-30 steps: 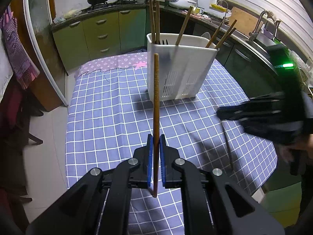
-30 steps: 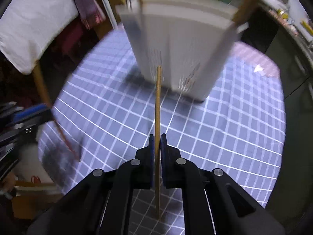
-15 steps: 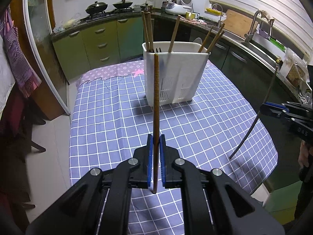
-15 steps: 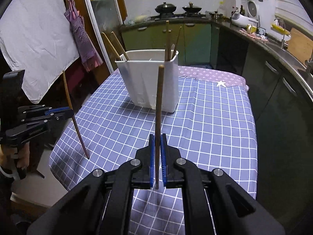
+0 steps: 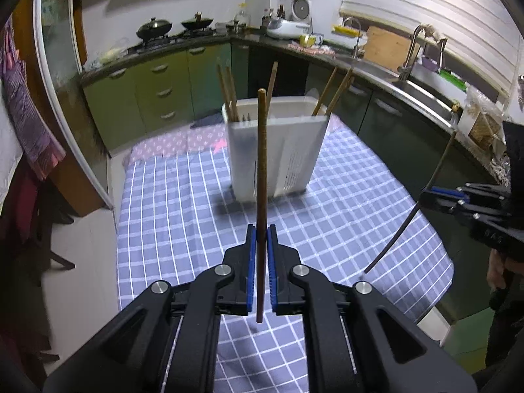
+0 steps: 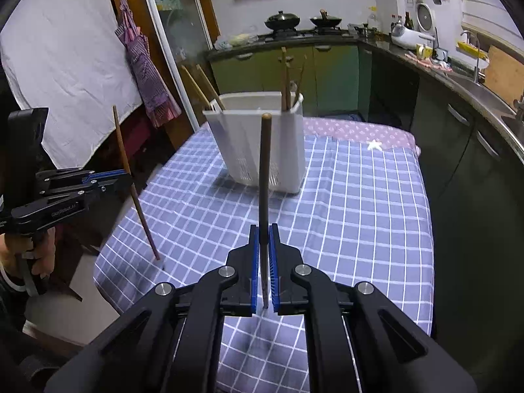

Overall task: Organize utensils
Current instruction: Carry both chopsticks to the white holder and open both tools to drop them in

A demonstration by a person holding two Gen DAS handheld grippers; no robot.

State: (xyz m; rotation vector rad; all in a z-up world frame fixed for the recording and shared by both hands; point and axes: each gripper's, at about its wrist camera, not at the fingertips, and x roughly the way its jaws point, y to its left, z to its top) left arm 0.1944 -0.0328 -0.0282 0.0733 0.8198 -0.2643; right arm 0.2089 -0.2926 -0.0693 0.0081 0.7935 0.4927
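Note:
A white slotted utensil holder (image 5: 278,150) stands on the blue checked tablecloth (image 5: 183,216) and holds several wooden chopsticks; it also shows in the right wrist view (image 6: 262,144). My left gripper (image 5: 261,232) is shut on a brown chopstick (image 5: 261,170), held upright well short of the holder. My right gripper (image 6: 264,232) is shut on a dark chopstick (image 6: 264,180), also upright and short of the holder. Each gripper shows in the other's view, the right one (image 5: 425,198) at the table's right edge, the left one (image 6: 126,177) at its left edge.
Green kitchen cabinets (image 5: 157,88) with woks on a stove run behind the table. A counter with a sink (image 5: 422,82) runs along the right. A white sheet and a purple apron (image 6: 144,65) hang left of the table. A pink cloth (image 6: 353,131) covers the table's far end.
Both grippers have pulled back and up from the holder, each still gripping its chopstick. The holder now looks smaller and farther off, and the right gripper has swung out to the table's right edge.

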